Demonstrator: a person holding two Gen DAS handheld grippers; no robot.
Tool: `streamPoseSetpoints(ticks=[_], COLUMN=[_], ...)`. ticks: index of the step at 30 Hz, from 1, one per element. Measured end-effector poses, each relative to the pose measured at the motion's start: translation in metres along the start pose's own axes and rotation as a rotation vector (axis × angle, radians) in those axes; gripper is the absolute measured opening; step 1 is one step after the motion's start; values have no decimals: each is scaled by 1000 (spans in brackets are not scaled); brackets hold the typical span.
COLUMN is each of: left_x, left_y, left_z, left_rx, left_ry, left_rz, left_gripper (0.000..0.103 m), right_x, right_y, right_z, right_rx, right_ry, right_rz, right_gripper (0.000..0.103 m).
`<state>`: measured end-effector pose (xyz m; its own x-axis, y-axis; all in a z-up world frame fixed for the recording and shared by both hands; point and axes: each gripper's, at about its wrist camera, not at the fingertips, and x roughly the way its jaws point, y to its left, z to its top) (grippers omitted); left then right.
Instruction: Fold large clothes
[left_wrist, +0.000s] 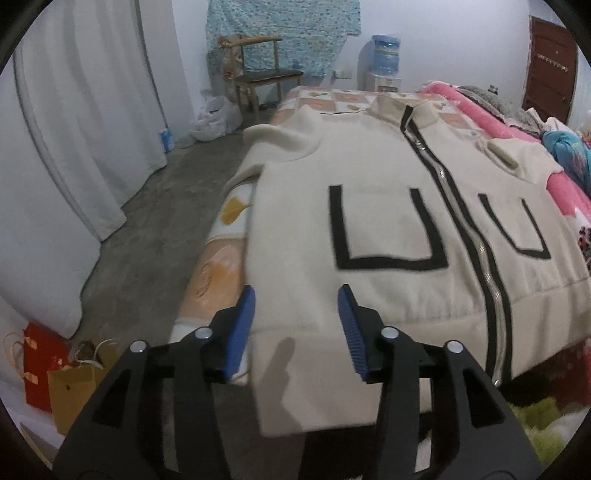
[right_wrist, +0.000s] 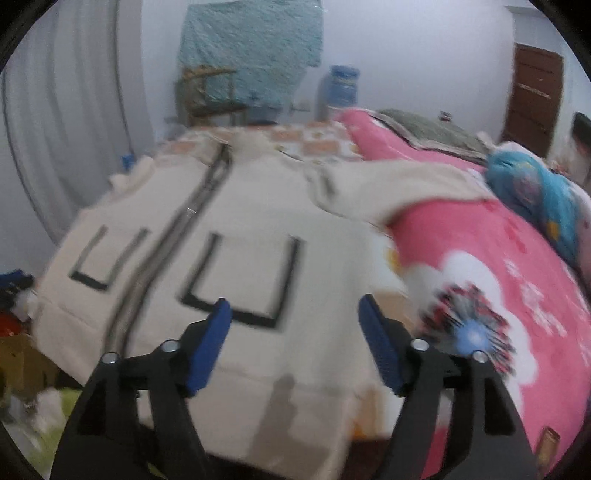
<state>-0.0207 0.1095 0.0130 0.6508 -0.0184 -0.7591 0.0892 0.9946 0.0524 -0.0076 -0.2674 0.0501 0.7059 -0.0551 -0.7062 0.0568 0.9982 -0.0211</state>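
no legible text, labels or numbers

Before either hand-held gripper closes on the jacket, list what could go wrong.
1. The cream jacket's hem hangs over the bed edge; a tug might drag it toward the floor.
2. The zipper is stiff, so a fold across it may bulge.
3. One sleeve lies bunched on the pink blanket; folding now could trap wrinkles.
Left hand-held gripper and right hand-held gripper are both open, holding nothing.
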Motion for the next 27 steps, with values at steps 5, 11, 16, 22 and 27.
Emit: streamPoseSetpoints(ticks=[5,11,16,22,27], left_x=[14,20,43,132,230], left_y=[-4,16,60,143,218], left_z=[31,83,140,179,139], left_rx=[6,2,-102,-473,-957], left_ry=[-15,-88,-135,53,326], left_rz=[-16,31,44,-123,-266], left_gripper=[58,69,76,76,74], right_x=[41,96,132,187,216], right_y=[47,73,101,131,139], right_z=[35,79,107,112,101], right_rx=[-51,11,-40,-120,-127], right_ry=[16,132,149,199,250], right_rz=[93,209,227,209,223], right_gripper=[87,87,87,87,87])
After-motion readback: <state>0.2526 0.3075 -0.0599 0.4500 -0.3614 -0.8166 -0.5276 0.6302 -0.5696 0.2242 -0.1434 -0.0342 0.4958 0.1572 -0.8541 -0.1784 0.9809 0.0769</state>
